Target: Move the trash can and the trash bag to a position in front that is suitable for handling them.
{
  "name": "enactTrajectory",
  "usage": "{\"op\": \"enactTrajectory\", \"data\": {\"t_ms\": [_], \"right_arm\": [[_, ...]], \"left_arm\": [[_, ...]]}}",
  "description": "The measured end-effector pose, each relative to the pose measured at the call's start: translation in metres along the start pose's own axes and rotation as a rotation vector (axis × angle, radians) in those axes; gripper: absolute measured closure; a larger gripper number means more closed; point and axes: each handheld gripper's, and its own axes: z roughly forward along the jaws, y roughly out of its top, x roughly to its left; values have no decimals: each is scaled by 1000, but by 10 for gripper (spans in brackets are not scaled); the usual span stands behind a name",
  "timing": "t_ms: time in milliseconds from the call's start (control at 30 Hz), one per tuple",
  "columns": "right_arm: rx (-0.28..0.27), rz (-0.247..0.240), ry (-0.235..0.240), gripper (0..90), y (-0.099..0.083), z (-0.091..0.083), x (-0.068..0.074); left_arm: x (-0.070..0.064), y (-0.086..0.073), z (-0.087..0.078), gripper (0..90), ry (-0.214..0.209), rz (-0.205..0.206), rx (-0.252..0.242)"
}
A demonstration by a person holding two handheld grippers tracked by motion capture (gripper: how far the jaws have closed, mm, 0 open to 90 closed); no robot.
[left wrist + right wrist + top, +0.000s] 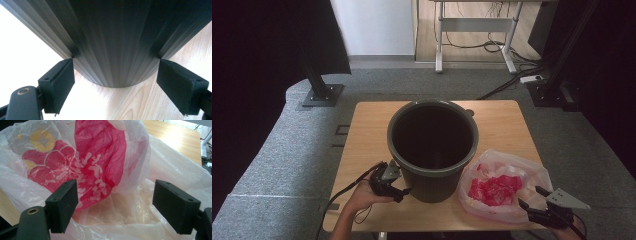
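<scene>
A dark grey bucket (432, 145) stands upright and empty in the middle of the wooden table (367, 130). My left gripper (394, 179) is open at its lower left wall. In the left gripper view the ribbed bucket wall (112, 42) sits between the spread jaws of my left gripper (116, 87), close to both pads. A thin white plastic bag with red print (499, 189) lies crumpled to the right of the bucket. My right gripper (529, 195) is open at the bag's near right edge. In the right gripper view, folds of the bag (100, 165) rise between the jaws of my right gripper (115, 207).
The table's front edge (427, 227) runs just under both hands. Grey carpet surrounds the table, with a black stand foot (319, 95) at the back left, and a white desk frame (474, 30) and cables (512, 82) behind.
</scene>
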Motion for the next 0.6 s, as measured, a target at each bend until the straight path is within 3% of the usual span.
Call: {"op": "enactTrajectory", "data": {"t_ms": [367, 600], "right_arm": [[7, -9, 1, 203, -1, 2, 1], [1, -19, 5, 202, -1, 2, 3]], "left_arm": [[3, 1, 3, 153, -15, -7, -13], [-6, -2, -10, 141, 4, -4, -26]]}}
